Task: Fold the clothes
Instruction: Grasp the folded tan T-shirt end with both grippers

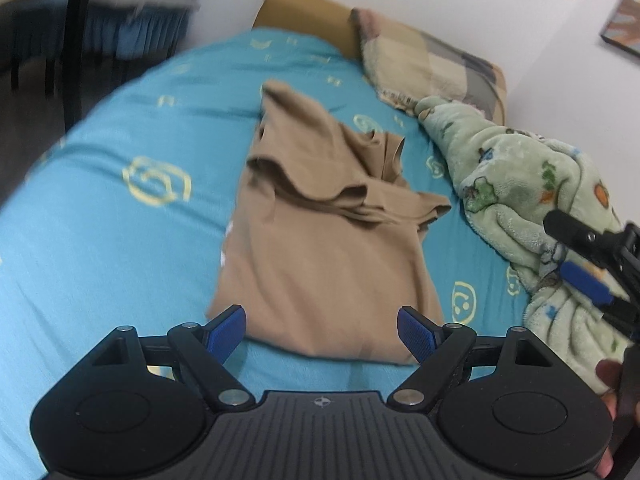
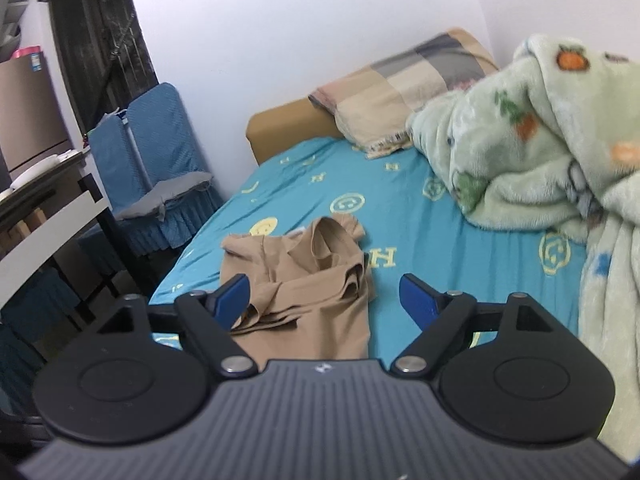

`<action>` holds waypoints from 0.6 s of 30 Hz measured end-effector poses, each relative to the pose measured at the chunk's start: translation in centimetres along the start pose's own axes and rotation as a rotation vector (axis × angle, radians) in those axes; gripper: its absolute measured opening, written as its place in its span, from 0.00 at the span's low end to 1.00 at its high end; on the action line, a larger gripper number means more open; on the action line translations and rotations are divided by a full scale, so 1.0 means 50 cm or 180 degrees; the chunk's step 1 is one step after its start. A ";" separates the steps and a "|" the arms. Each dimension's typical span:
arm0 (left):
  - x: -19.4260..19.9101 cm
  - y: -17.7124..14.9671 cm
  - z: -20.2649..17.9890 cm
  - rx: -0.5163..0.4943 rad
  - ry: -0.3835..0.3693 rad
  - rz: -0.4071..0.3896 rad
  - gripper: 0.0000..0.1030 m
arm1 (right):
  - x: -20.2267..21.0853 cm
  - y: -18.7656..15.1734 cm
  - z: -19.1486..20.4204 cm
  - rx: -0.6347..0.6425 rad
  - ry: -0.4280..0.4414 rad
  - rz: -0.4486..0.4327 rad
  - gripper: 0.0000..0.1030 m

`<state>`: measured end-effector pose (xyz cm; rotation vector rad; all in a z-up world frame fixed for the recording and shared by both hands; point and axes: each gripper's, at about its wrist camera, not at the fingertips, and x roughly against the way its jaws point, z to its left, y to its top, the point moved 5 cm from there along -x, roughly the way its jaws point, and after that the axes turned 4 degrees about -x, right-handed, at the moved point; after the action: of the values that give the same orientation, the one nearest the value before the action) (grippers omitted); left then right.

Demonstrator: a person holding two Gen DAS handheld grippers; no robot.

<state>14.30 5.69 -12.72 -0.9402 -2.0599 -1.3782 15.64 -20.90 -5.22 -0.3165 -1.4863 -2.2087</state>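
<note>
The left gripper [image 1: 320, 330] hangs closest, jaws spread wide with nothing between them, poised just above the near edge of the tan garment [image 1: 320, 248]. That garment lies part-folded on the bed [image 1: 120, 240], its lower half flat and smooth, its upper half rumpled with a sleeve doubled over. The turquoise sheet is printed with yellow smiley faces and letters; a bold "H" [image 2: 382, 257] reads clearly just beside the garment in the right wrist view, while the other marks are too blurred to read. The right gripper [image 2: 324, 300] is likewise spread and empty, held over the garment's side. From the left wrist view the right gripper shows at the right edge in front of the green fleece blanket [image 1: 520, 200], with part of a hand [image 1: 608, 376] behind it, and a framed picture [image 1: 624, 24] hangs on the wall. Only the right wrist view shows the blue-covered chairs [image 2: 160, 152], a table [image 2: 48, 232] and a cardboard box [image 2: 28, 112] with a small unreadable label. A checked pillow [image 2: 400, 88] rests at the headboard.
</note>
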 end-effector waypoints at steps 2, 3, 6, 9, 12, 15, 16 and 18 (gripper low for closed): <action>-0.015 -0.005 0.014 0.0173 -0.0039 0.0095 0.82 | -0.006 -0.006 -0.002 -0.0052 0.0010 0.0081 0.81; -0.023 -0.008 0.021 0.0241 -0.0037 0.0138 0.82 | -0.008 -0.009 -0.002 -0.0061 0.0014 0.0104 0.81; -0.048 -0.016 0.039 0.0412 -0.0056 0.0274 0.82 | -0.010 -0.015 -0.004 -0.0085 0.0032 0.0156 0.81; -0.076 -0.022 0.067 0.0814 -0.0155 0.0392 0.81 | -0.018 -0.020 -0.014 -0.0242 0.0081 0.0255 0.81; -0.093 -0.016 0.094 0.1131 -0.0224 0.0284 0.80 | -0.029 -0.029 -0.034 -0.0575 0.0171 0.0407 0.81; -0.103 -0.004 0.122 0.1419 -0.0258 0.0161 0.72 | -0.043 -0.047 -0.050 -0.0956 0.0301 0.0590 0.81; -0.108 -0.002 0.130 0.1510 -0.0291 0.0137 0.72 | -0.048 -0.054 -0.055 -0.1085 0.0347 0.0654 0.81; -0.117 -0.001 0.141 0.1684 -0.0360 0.0112 0.64 | -0.058 -0.067 -0.065 -0.1344 0.0440 0.0781 0.81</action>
<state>17.89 10.61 -19.55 -0.8248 -2.3085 -0.7081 16.72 -22.14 -10.44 -0.4432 -0.8505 -2.2721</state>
